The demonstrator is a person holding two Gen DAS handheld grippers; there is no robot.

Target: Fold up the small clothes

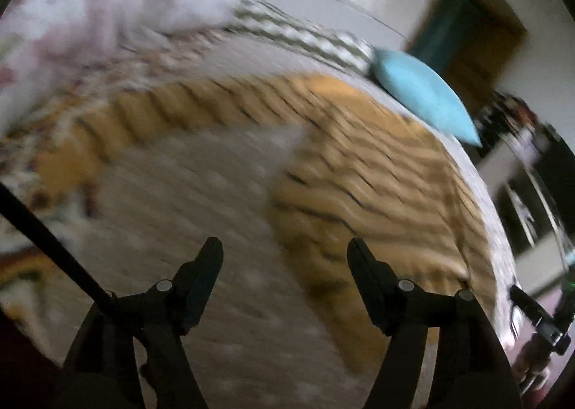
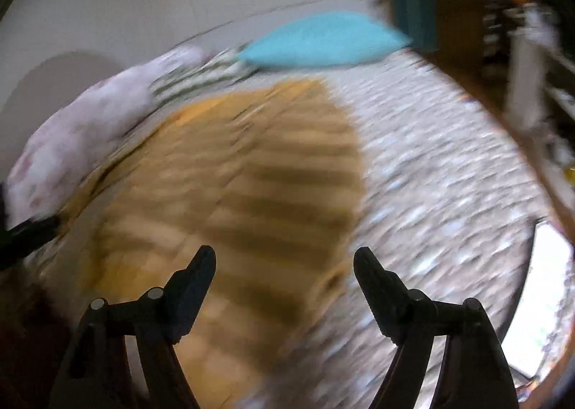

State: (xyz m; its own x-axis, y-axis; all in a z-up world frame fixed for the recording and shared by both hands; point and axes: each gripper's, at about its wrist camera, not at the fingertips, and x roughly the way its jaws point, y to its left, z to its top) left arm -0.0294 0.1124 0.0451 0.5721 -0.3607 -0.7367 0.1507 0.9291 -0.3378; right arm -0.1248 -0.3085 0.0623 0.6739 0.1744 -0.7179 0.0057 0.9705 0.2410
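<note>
The left claw (image 1: pixel 285 252) stands open with nothing between its jaws, hanging over a pale grey speckled cloth (image 1: pixel 201 200) that lies flat just ahead of and below it; the right claw (image 2: pixel 284 261) is likewise spread wide and empty, poised over the near end of an orange garment with darker stripes (image 2: pixel 251 175). In the left view that striped garment curves round the far and right sides of the grey cloth, which seems to lie over part of it, though motion blur hides the exact edges. Judging by two empty claws above laid-out fabric, a fold looks just released or the next one is about to be taken; the next move calls for each claw to drop onto an edge or corner and pinch only the layer meant to be turned. All of it rests on a bed with a grey-and-white patterned cover (image 2: pixel 431 164). Beyond the claws lie a turquoise pillow (image 2: pixel 323 38) and a pink floral bundle (image 1: pixel 107 3), with a pale wall and a dark doorway behind.
</note>
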